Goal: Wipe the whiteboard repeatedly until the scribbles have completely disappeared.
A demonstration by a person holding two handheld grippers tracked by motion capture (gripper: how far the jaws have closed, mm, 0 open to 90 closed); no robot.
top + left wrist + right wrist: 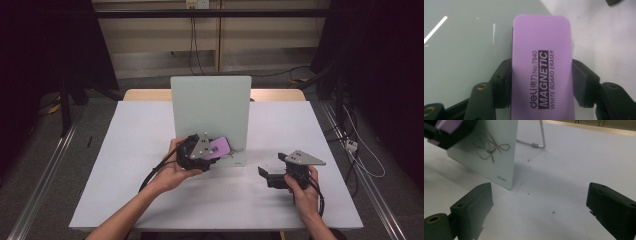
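Purple, with black print reading "deli No.7840 MAGNETIC WHITE BOARD ERASER", the eraser [541, 67] sits clamped between the two black jaws of the left hand-held gripper [541, 82], one jaw pressed on each long side. In the high view that eraser [218, 147] is held up against the lower part of the pale green board [210, 107], which stands upright near the middle of the white surface [125, 165]. The left hand [172, 172] grips the left hand-held gripper [200, 152] from below, its cable trailing back along the forearm.

Near the board's lower right corner a looping grey scribble [490, 148] is drawn, just beside the eraser [447, 126]; small lettering sits at the corner itself. A thin metal stand leg [537, 143] props the board from behind.

Well to the right of the board, the right hand-held gripper [270, 176] rests low over the surface in the right hand [302, 192]. Its jaws stand wide apart with nothing between them, bare white surface [554, 195] showing in the gap
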